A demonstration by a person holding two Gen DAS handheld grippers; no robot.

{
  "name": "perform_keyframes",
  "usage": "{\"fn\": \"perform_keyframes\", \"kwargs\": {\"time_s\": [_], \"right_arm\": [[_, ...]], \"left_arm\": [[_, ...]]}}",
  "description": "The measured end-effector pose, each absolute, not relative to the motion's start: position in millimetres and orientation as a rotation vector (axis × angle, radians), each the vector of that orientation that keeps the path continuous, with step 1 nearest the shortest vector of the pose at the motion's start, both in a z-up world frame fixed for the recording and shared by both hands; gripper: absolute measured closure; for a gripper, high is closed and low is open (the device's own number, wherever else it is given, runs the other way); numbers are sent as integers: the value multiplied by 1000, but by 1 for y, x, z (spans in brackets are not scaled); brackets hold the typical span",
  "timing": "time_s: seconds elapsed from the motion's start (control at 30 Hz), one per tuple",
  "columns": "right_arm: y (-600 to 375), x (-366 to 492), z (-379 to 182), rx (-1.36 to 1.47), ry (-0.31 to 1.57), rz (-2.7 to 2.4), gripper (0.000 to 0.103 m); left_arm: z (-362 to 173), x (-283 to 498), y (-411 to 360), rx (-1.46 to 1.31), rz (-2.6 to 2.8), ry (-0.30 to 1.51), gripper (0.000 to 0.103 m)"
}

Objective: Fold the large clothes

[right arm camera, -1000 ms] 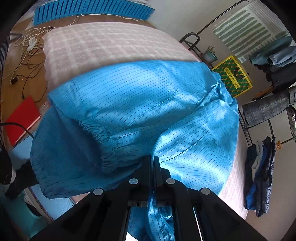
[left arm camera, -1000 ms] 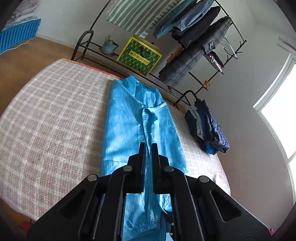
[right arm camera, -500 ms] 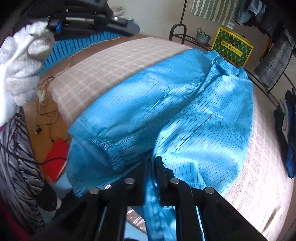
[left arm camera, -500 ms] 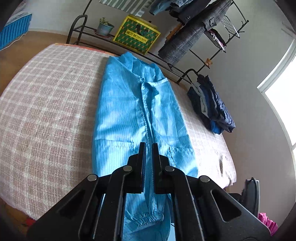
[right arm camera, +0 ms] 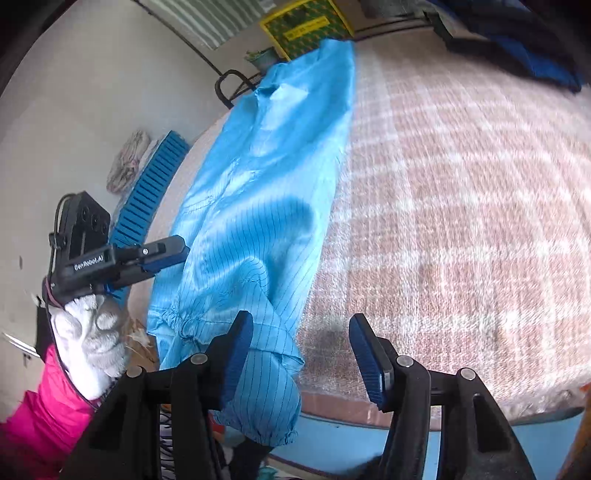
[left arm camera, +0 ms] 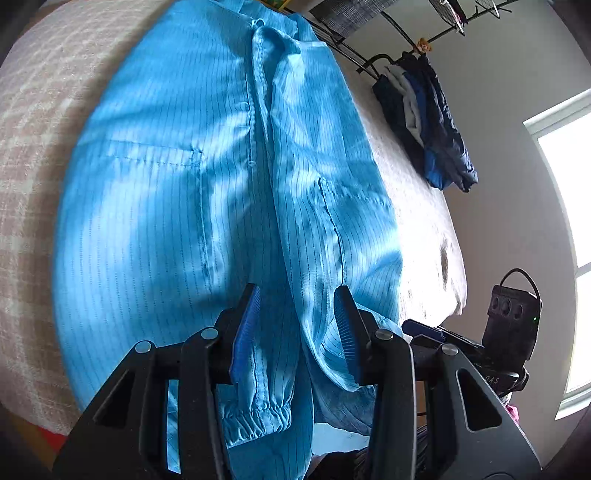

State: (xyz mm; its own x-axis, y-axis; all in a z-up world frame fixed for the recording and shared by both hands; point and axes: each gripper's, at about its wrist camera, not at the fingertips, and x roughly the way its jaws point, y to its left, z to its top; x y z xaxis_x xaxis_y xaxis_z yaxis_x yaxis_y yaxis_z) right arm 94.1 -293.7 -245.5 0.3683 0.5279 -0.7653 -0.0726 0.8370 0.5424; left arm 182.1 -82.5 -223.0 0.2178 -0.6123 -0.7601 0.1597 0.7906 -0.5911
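Observation:
A long bright-blue striped garment (left arm camera: 177,192) lies lengthwise on the bed, its elastic cuffs (left arm camera: 258,413) hanging over the near edge. My left gripper (left arm camera: 297,325) hovers low over the garment's near end. Its jaws are opening, with a loose fold of cloth between the pads and not pinched. In the right wrist view the garment (right arm camera: 258,206) runs along the left. My right gripper (right arm camera: 301,343) is at its near right edge, jaws opening, one pad over a hanging cuff (right arm camera: 266,417), gripping nothing. The left gripper (right arm camera: 162,254) shows there too, held by a white-gloved hand (right arm camera: 88,343).
The bed has a pink-and-white checked cover (right arm camera: 461,229) stretching right of the garment. Folded dark-blue clothes (left arm camera: 428,125) lie at the far right corner. A clothes rack (left arm camera: 391,33) and a yellow-green crate (right arm camera: 303,26) stand beyond the bed. A pink sleeve (right arm camera: 40,424) is at lower left.
Both grippers were shut and now stand with jaws apart. The left one dropped closer to the garment. The right one rolled and swung right, letting go of the cloth.

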Motion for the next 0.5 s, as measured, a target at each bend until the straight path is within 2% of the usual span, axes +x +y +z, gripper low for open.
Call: {"fn": "perform_keyframes", "kwargs": {"time_s": [0.1, 0.13, 0.17, 0.2, 0.33, 0.43, 0.47, 0.5], "right_arm": [[-295, 100, -259, 526, 1145, 443, 49], [-292, 101, -259, 523, 1141, 453, 52], [-289, 103, -260, 519, 1152, 473, 69], [-285, 104, -261, 529, 1172, 508, 83], [-270, 91, -250, 499, 1170, 601, 92], [-264, 77, -233, 398, 1130, 630, 89], [-265, 76, -233, 396, 1129, 612, 81], [-269, 77, -235, 420, 1130, 594, 60]], "left_arm": [[-231, 183, -94, -407, -558, 1265, 62], [-233, 184, -97, -395, -560, 1270, 68], [-234, 184, -100, -382, -562, 1274, 72], [-235, 184, -103, -367, -562, 1274, 80], [-237, 186, -108, -325, -547, 1263, 92], [-240, 187, -106, -329, -544, 1266, 95], [-240, 187, -105, -329, -544, 1266, 95], [-241, 187, -105, -328, -544, 1266, 95]]}}
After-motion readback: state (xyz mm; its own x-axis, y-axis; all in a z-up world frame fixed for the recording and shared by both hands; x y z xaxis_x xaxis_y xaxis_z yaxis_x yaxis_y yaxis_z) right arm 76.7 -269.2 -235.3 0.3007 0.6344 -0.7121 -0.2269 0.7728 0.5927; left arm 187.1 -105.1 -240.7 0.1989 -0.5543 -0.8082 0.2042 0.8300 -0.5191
